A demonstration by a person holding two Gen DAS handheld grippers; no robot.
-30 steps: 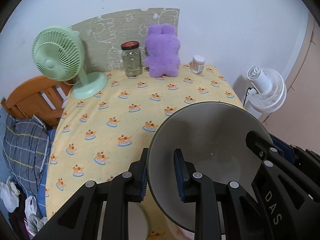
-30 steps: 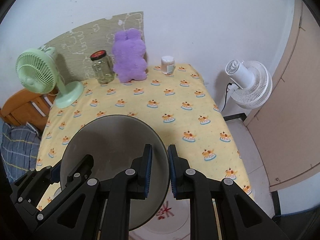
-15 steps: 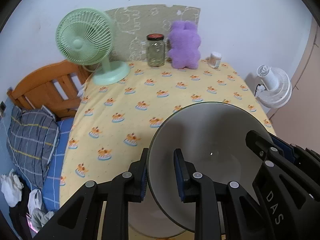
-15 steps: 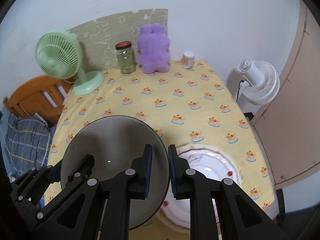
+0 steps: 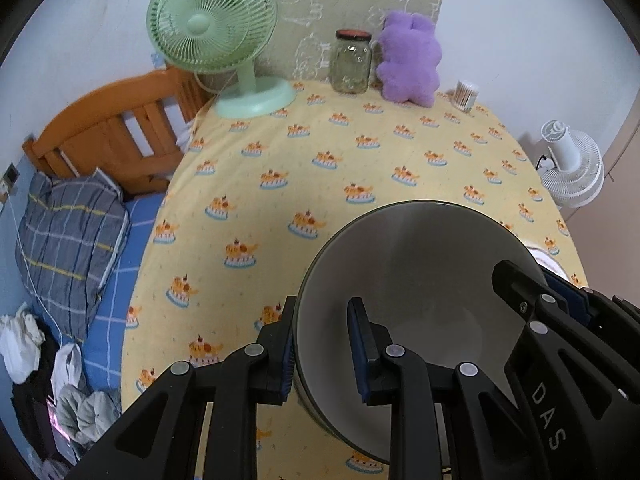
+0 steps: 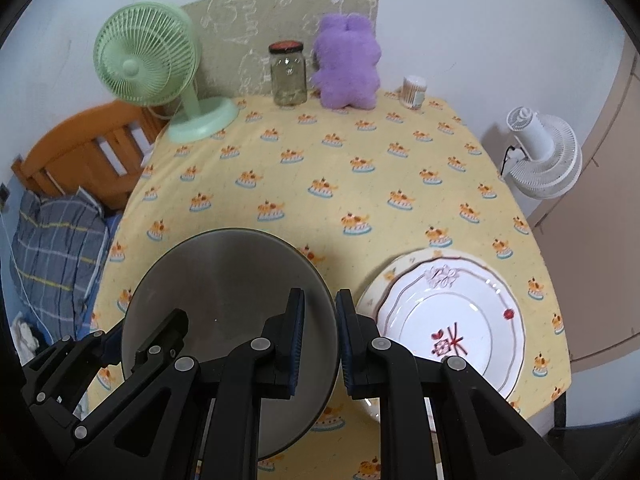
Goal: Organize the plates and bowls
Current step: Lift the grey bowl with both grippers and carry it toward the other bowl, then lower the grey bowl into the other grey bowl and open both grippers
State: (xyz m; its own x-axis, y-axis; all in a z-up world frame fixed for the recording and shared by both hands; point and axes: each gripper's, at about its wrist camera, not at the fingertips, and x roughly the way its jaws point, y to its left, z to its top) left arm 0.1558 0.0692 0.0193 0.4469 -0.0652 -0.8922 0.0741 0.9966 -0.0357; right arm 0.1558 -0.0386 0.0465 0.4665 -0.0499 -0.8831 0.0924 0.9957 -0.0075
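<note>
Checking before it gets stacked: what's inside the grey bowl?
The grey bowl looks bare inside, no food or dishes. The left gripper finger over the rim hides a small patch of its wall.

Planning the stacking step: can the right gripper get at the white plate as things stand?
Probably not yet: the right gripper is shut on the grey bowl rim, though the white plate lies uncovered just beside it.

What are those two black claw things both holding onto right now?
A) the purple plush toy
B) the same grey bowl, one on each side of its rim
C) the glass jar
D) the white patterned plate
B: the left gripper and the right gripper each have jaws clamped over opposite edges of the grey bowl, while the plate lies untouched on the table beside it.
</note>
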